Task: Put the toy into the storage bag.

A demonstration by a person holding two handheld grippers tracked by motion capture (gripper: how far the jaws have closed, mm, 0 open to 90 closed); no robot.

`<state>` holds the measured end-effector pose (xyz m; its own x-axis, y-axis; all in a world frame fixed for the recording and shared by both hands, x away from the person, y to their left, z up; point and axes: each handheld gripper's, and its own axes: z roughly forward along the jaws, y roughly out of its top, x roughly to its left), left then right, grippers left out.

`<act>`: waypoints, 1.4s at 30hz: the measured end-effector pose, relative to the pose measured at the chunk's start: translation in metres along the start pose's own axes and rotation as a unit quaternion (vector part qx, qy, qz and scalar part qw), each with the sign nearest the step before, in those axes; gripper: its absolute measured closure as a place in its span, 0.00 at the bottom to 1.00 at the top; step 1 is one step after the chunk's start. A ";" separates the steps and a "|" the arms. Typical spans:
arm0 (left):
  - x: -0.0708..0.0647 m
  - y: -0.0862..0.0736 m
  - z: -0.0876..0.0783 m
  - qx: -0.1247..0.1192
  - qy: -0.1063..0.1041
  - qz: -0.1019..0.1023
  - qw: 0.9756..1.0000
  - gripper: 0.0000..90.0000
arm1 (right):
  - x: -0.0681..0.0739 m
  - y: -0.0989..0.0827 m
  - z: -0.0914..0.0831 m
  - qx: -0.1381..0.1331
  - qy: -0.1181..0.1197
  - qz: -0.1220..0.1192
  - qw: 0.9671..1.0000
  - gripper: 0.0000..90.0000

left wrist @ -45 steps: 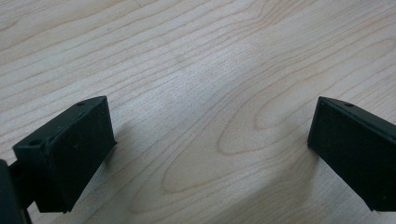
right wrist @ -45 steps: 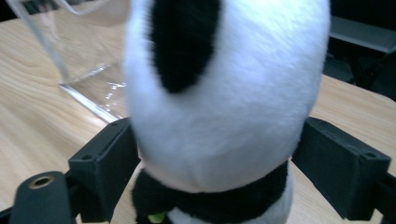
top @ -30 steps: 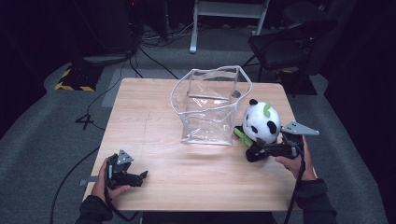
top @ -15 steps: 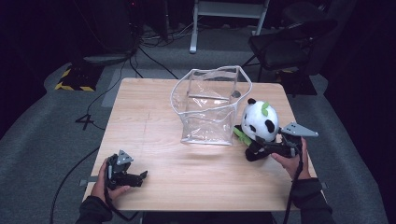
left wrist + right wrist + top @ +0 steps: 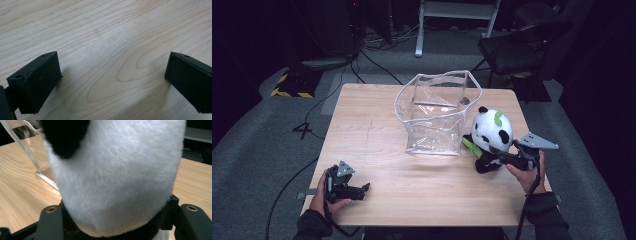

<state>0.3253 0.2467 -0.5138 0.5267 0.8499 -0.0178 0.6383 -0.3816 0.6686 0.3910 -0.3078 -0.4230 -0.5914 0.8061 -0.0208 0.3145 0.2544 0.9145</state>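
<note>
Right claw [image 5: 497, 161]: jaws just closed in, now clamped on lower body of panda plush [image 5: 492, 134]. Plush upright at right side of tabletop [image 5: 377, 125], just beside clear plastic bag [image 5: 437, 112]. Left claw [image 5: 362, 190]: jaws apart, nothing between, resting low at tabletop's near-left corner.

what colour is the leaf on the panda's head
Green, on the plush panda; clearest in the high view.
</note>
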 end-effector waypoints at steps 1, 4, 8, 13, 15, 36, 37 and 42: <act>0.000 0.000 0.000 0.000 0.000 0.000 1.000 0.01 | 0.000 0.000 -0.001 -0.002 0.000 -0.002 1.000 0.42; 0.000 0.000 0.000 -0.001 0.001 0.001 1.000 0.01 | 0.000 0.001 -0.004 -0.006 0.004 -0.010 1.000 0.44; 0.000 0.000 0.000 -0.001 0.001 -0.001 1.000 0.01 | 0.001 0.001 -0.009 -0.010 0.004 -0.015 1.000 0.45; 0.000 0.000 0.000 0.000 0.001 -0.002 1.000 0.01 | 0.002 0.001 -0.014 -0.014 0.004 -0.022 1.000 0.47; 0.000 0.000 0.000 -0.001 0.002 -0.002 1.000 0.01 | 0.003 0.002 -0.016 -0.014 0.010 -0.024 1.000 0.48; 0.000 -0.001 -0.001 0.000 0.004 -0.003 1.000 0.01 | 0.000 0.008 -0.032 -0.036 0.007 -0.022 0.999 0.49; 0.000 -0.001 -0.001 0.001 0.004 -0.003 1.000 0.01 | 0.000 0.008 -0.034 -0.038 0.006 -0.022 0.999 0.49; 0.000 -0.001 -0.001 0.000 0.004 -0.003 1.000 0.01 | 0.001 0.011 -0.039 -0.047 0.001 -0.023 0.999 0.49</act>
<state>0.3243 0.2471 -0.5137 0.5192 0.8545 -0.0161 0.6412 -0.3770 0.6684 0.3646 -0.3252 -0.3968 -0.6055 0.7934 -0.0621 0.2165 0.2392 0.9465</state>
